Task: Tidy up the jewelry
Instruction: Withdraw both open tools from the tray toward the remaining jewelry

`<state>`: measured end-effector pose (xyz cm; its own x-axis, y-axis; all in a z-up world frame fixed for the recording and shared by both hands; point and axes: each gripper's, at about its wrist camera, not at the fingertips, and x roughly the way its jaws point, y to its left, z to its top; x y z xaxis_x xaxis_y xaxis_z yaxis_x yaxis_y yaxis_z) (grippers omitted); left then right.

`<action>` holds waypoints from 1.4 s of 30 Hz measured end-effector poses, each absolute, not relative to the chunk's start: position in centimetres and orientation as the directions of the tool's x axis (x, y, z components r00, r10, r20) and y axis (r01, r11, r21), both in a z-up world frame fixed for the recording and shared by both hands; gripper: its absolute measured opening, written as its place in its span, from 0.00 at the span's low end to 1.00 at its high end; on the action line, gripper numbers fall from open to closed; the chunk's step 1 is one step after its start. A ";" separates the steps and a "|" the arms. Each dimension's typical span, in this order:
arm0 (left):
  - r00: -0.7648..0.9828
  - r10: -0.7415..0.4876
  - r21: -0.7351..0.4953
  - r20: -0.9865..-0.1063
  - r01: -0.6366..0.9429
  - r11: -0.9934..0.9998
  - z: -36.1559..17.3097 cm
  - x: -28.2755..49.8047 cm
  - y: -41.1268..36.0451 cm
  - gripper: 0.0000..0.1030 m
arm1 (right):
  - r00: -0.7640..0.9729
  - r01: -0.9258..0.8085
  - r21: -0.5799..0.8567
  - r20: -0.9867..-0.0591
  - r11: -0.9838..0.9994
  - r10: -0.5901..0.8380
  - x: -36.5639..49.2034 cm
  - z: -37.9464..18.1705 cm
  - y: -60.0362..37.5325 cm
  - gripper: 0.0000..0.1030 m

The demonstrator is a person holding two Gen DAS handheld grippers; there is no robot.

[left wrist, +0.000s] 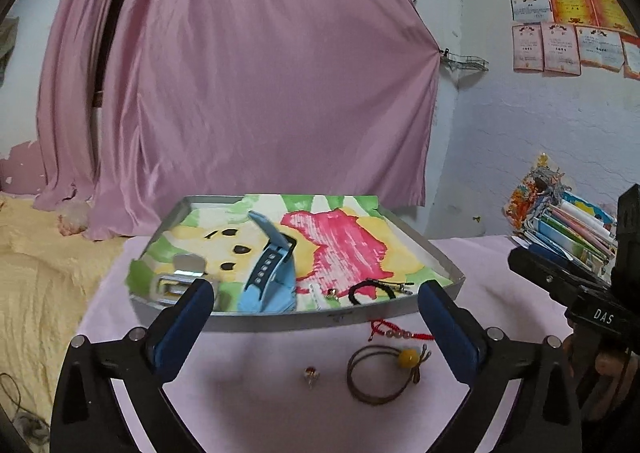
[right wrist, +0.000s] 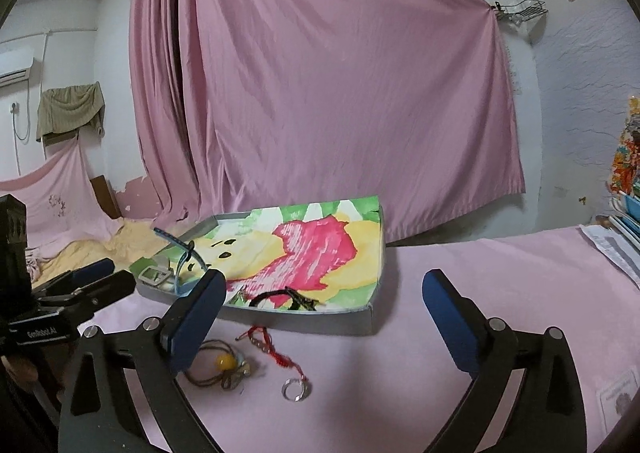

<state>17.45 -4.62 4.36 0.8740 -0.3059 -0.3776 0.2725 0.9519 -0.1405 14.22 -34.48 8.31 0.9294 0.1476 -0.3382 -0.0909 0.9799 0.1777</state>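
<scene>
A grey tray [left wrist: 280,320] lined with a colourful painted sheet holds a blue watch [left wrist: 272,269], a silver buckle piece [left wrist: 180,277] and a black bracelet [left wrist: 372,289]. In front of it on the pink cloth lie a red string bracelet [left wrist: 396,331], a brown cord with a yellow bead [left wrist: 384,373] and a small ring [left wrist: 311,375]. My left gripper [left wrist: 316,293] hangs open above these, empty. My right gripper [right wrist: 325,285] is open too, empty, above the ring [right wrist: 296,389], with the red bracelet [right wrist: 264,341] and the beaded cord [right wrist: 222,363] by its left finger.
A stack of books [left wrist: 568,229] sits at the table's right end. A pink curtain [left wrist: 260,93] hangs behind the tray. Yellow bedding [left wrist: 40,273] lies to the left. A paper card [right wrist: 616,393] rests on the pink cloth [right wrist: 500,273] at the right.
</scene>
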 end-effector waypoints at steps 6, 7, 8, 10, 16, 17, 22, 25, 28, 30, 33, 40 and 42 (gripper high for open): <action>0.884 -0.289 -0.147 -0.367 0.252 0.957 3.6 15.2 -3.5 0.99 | 0.938 -0.077 0.178 -0.320 0.981 0.132 11.9 8.5 -34.5 0.95; 0.887 -0.287 -0.152 -0.361 0.248 0.957 3.5 14.8 -3.4 0.99 | 0.937 -0.077 0.176 -0.324 0.981 0.132 11.8 8.5 -34.4 0.95; 0.888 -0.286 -0.154 -0.361 0.246 0.957 3.5 14.6 -3.3 0.99 | 0.936 -0.079 0.178 -0.326 0.981 0.135 11.6 8.5 -34.3 0.95; 0.887 -0.285 -0.158 -0.364 0.243 0.957 3.3 14.1 -3.1 0.99 | 0.932 -0.088 0.182 -0.331 0.979 0.146 11.2 8.4 -34.2 0.95; 0.886 -0.270 -0.157 -0.378 0.226 0.961 3.0 13.5 -2.6 0.99 | 0.922 -0.085 0.159 -0.362 0.984 0.138 10.1 7.4 -33.8 0.95; 0.883 -0.270 -0.159 -0.383 0.225 0.961 2.9 13.4 -2.5 0.99 | 0.918 -0.086 0.157 -0.371 0.984 0.140 10.1 7.2 -33.7 0.95; 0.861 -0.265 -0.140 -0.433 0.227 0.964 2.0 13.6 -2.6 0.99 | 0.893 -0.092 0.132 -0.427 0.987 0.140 10.4 6.3 -33.3 0.95; 0.848 -0.258 -0.121 -0.463 0.227 0.966 1.5 13.9 -2.7 0.99 | 0.883 -0.091 0.110 -0.450 0.990 0.131 10.6 6.0 -33.0 0.95; 0.825 -0.245 -0.120 -0.509 0.214 0.969 1.1 14.7 -2.7 0.99 | 0.870 -0.086 0.079 -0.479 0.993 0.114 11.0 5.7 -32.8 0.95; 0.800 -0.244 -0.129 -0.549 0.207 0.970 0.7 15.4 -2.6 0.99 | 0.858 -0.087 0.063 -0.502 0.994 0.107 11.3 5.6 -32.6 0.95; 0.757 -0.248 -0.151 -0.605 0.197 0.969 0.1 16.5 -2.4 0.99 | 0.831 -0.093 0.054 -0.546 0.994 0.108 12.2 5.2 -32.5 0.95; 0.719 -0.234 -0.136 -0.654 0.193 0.972 -0.1 17.8 -2.6 0.99 | 0.750 -0.114 0.048 -0.650 0.992 0.117 14.6 4.2 -32.6 0.95; 0.718 -0.223 -0.116 -0.660 0.196 0.974 0.0 18.2 -2.9 0.99 | 0.733 -0.118 0.071 -0.666 0.991 0.135 15.2 4.0 -32.8 0.95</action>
